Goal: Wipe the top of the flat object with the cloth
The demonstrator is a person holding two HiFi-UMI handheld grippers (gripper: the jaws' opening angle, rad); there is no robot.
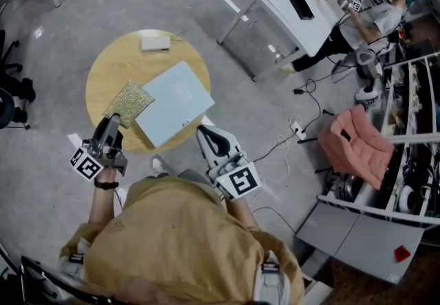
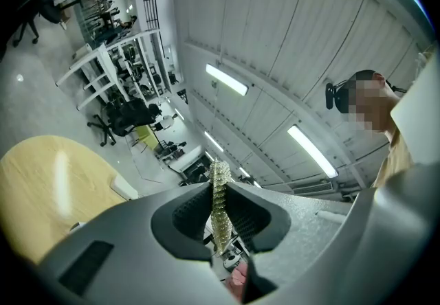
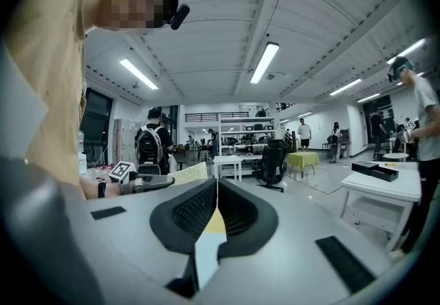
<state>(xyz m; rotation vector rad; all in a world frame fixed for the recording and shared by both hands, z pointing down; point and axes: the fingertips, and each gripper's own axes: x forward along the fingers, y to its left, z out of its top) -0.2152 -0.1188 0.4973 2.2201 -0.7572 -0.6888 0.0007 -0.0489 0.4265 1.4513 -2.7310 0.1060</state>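
Left tongs (image 1: 112,121) clench the cloth's (image 1: 128,103) near corner on the worktop (image 1: 110,66). Right tongs (image 1: 202,131), closed and empty, sit at the board's (image 1: 175,101) near edge, with both hands held low.

Person in a mustard-yellow shirt (image 1: 179,235), with a black band (image 1: 105,185) on the left wrist. The left hand-held gripper (image 1: 113,120) and right hand-held gripper (image 1: 202,131) have grey moulded bodies, black ribbed pads (image 3: 196,209), and white cubes (image 1: 240,181) printed with black square markers.
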